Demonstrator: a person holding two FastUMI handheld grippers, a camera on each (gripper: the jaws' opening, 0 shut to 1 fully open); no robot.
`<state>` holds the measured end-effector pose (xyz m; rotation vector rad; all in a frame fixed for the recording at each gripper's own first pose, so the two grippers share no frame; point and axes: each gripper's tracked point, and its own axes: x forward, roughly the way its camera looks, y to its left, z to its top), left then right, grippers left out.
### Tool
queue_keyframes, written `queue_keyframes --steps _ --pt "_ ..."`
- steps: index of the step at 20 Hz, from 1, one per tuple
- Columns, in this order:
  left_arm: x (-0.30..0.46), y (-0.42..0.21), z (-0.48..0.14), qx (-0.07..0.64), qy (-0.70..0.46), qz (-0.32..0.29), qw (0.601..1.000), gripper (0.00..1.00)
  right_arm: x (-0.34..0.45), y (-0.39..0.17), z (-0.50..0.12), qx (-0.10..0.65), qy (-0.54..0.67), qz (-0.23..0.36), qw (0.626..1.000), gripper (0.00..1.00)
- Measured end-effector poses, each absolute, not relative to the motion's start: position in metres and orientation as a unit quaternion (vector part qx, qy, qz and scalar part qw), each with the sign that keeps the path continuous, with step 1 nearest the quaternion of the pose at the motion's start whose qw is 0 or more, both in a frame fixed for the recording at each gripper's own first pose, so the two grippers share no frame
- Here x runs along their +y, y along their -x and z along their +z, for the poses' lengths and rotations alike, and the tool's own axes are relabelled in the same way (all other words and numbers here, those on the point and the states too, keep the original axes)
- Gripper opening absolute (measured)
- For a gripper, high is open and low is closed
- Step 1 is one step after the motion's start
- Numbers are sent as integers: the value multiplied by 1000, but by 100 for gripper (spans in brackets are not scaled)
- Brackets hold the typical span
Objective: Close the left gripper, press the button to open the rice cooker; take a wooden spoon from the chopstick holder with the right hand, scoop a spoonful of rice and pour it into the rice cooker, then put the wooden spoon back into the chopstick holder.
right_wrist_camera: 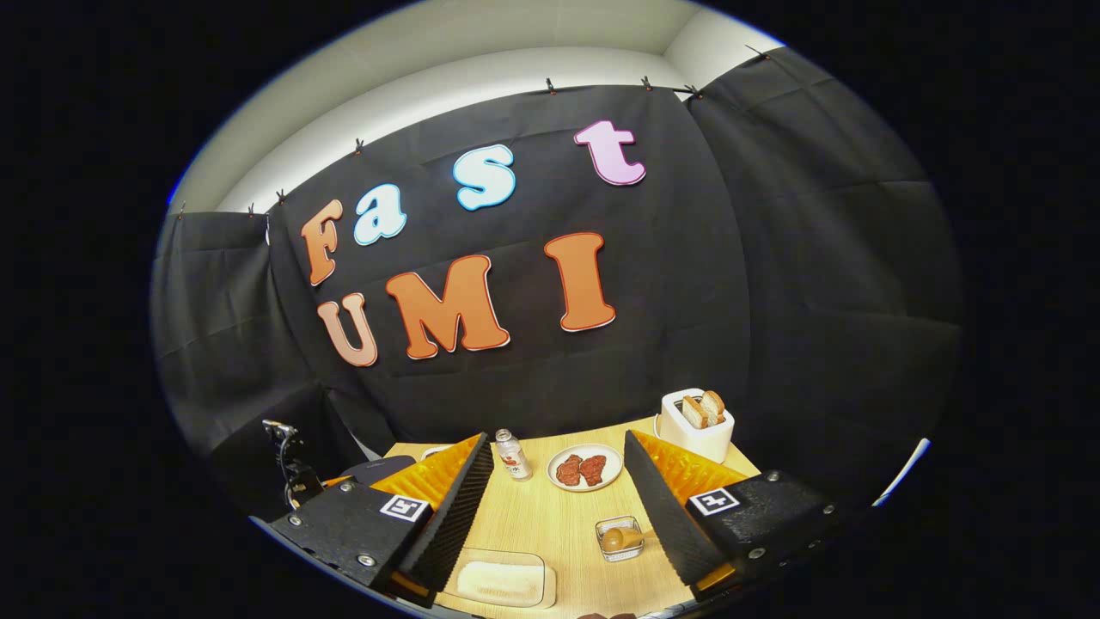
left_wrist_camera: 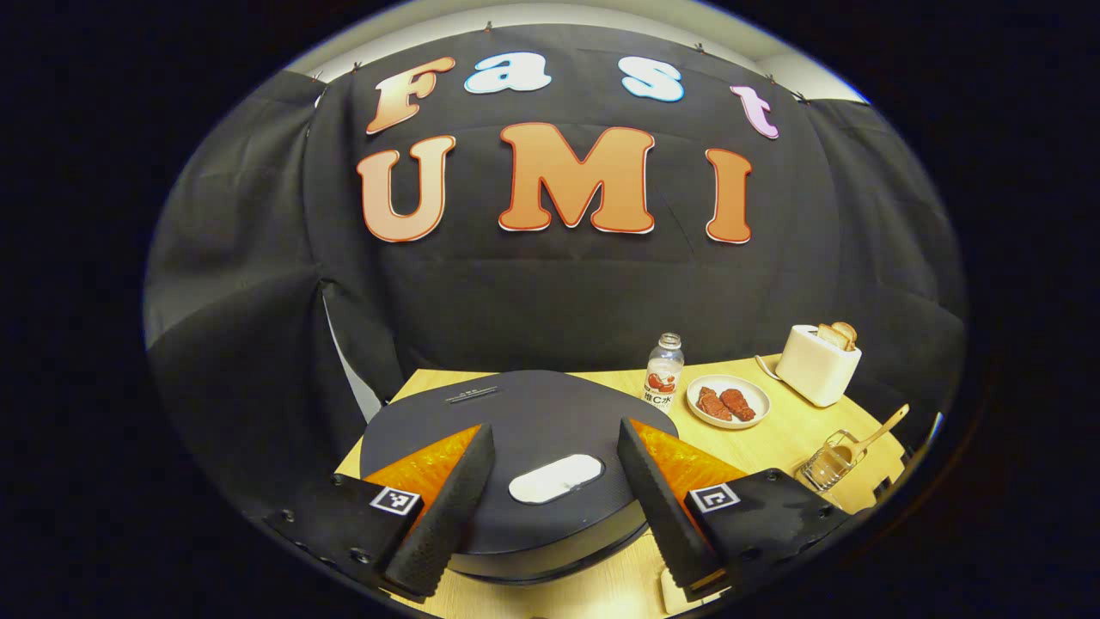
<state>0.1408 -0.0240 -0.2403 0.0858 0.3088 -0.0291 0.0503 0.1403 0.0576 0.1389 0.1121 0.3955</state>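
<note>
Left claw is hovering released over the closed rice cooker, its button sitting between the fingers. Right claw is hanging released above the tabletop, wooden spoon resting in the chopstick holder just inside its right finger.

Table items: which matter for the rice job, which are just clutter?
Job:
rice cooker, lid shut, with its button
wooden spoon in the chopstick holder
tray of rice
left gripper, open over the button
right gripper, open

Clutter:
bottle
plate of meat
toaster with bread
</note>
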Motion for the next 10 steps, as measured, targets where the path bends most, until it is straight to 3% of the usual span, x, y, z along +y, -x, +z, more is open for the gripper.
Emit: queue_keyframes --steps 3,4,5,10 --pt "-26 -138 -258 151 -49 -12 987 100 138 -51 51 65 -73 193 976 95" --pt "-27 -137 -263 150 -64 -13 987 95 138 -52 50 67 -73 192 976 95" --pt "-27 -135 -277 162 -70 -13 984 99 137 -53 49 68 -72 190 977 95" --pt "-27 -133 -281 134 -82 -18 987 100 139 -57 42 76 -79 188 976 95"
